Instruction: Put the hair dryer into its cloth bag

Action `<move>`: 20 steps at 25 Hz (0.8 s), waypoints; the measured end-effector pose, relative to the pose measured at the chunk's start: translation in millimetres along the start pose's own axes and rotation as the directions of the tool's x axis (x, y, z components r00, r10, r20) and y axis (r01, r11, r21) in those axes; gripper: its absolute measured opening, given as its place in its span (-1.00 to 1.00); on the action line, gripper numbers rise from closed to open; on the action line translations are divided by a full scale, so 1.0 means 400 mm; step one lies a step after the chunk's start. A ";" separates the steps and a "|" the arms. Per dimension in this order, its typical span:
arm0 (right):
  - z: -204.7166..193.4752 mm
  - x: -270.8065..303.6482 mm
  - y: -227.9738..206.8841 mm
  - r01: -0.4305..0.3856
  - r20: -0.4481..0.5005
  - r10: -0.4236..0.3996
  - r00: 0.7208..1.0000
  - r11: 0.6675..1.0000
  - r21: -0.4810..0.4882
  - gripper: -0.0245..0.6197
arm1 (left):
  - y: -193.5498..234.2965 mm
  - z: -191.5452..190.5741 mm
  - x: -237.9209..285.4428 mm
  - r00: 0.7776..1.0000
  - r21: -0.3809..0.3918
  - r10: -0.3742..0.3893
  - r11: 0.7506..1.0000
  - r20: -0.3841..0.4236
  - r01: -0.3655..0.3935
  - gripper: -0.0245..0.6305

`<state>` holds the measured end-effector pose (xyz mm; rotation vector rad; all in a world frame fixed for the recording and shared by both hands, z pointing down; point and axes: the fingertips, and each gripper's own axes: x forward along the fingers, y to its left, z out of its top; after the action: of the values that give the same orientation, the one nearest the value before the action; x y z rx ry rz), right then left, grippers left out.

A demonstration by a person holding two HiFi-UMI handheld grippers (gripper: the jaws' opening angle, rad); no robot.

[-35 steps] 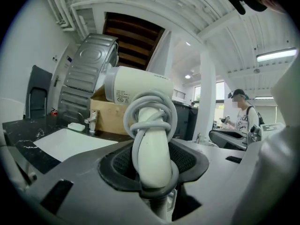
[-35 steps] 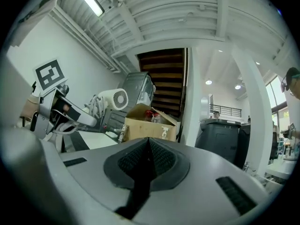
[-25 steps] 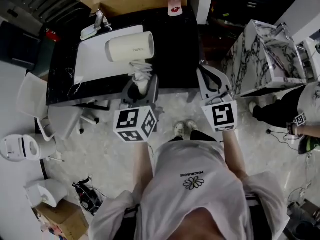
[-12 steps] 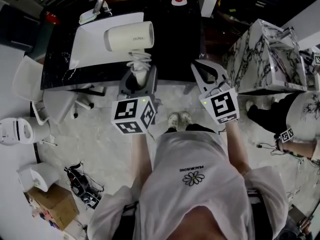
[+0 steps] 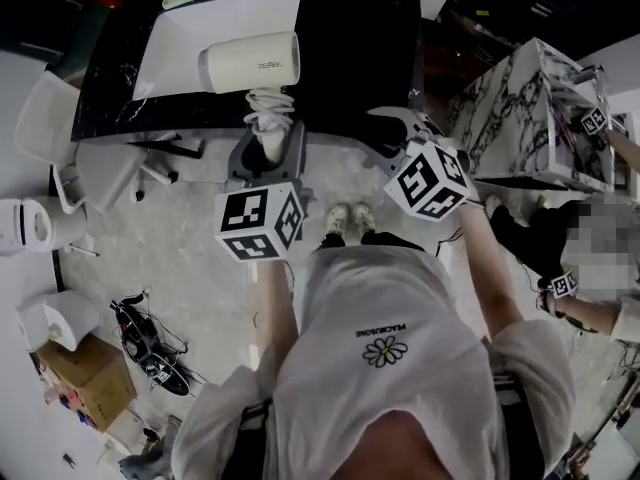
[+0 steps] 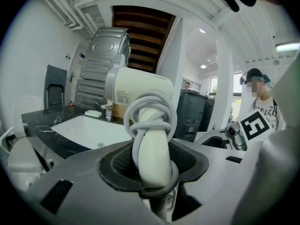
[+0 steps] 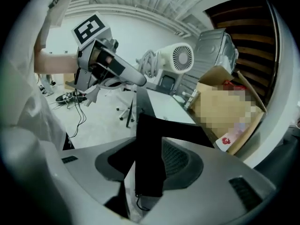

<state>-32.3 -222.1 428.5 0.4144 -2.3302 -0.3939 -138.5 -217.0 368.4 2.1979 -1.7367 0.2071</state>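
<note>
Black marble makes up the tabletop (image 5: 360, 58) ahead of me, with a white sheet (image 5: 190, 28) spread over its left part and pale floor below its near edge. My left gripper (image 5: 268, 150) has its jaws clenched on the handle of the dryer (image 5: 250, 63), low down, where the cord (image 6: 150, 111) is wound round it in a bundle of loops (one loop runs down between the pads as well). The dryer's cream barrel sits above the sheet, lying crosswise with the handle pointing back toward me; whether it touches the sheet I cannot tell. My right gripper (image 5: 405, 133) is off to the right, at the tabletop's near edge, well apart from the dryer. Its jaws have just been opening. A strip of the black bag (image 7: 150, 158) stands between them, lying against one pad with a pale sliver of gap on its other side, so the grip is released. Another person (image 5: 590, 258) stands farther right, beside a marbled white block (image 5: 530, 108).
</note>
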 end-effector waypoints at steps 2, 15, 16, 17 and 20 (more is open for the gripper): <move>-0.019 0.018 0.019 -0.046 -0.044 0.044 0.998 0.998 -0.038 -0.48 | 0.010 -0.015 -0.007 1.000 -0.007 0.016 1.000 -0.007 -0.016 -0.35; -0.140 0.090 0.073 -0.193 -0.293 0.137 0.946 0.966 -0.171 -0.73 | 0.027 -0.070 -0.028 0.997 -0.003 0.044 0.999 -0.057 -0.044 -0.35; -0.139 0.092 0.071 -0.189 -0.296 0.132 0.946 0.966 -0.174 -0.77 | 0.026 -0.072 -0.028 0.997 -0.001 0.041 0.999 -0.058 -0.042 -0.35; -0.137 0.093 0.069 -0.185 -0.297 0.127 0.947 0.967 -0.176 -0.81 | 0.025 -0.073 -0.028 0.997 0.000 0.039 0.999 -0.060 -0.039 -0.35; -0.127 0.089 0.057 -0.163 -0.283 0.109 0.953 0.971 -0.176 -0.84 | 0.018 -0.078 -0.025 0.997 0.007 0.031 1.000 -0.069 -0.030 -0.35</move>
<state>-25.0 -224.3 494.3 0.1941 -2.0158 -0.4657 -145.2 -198.6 395.5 2.1433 -1.7352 0.2928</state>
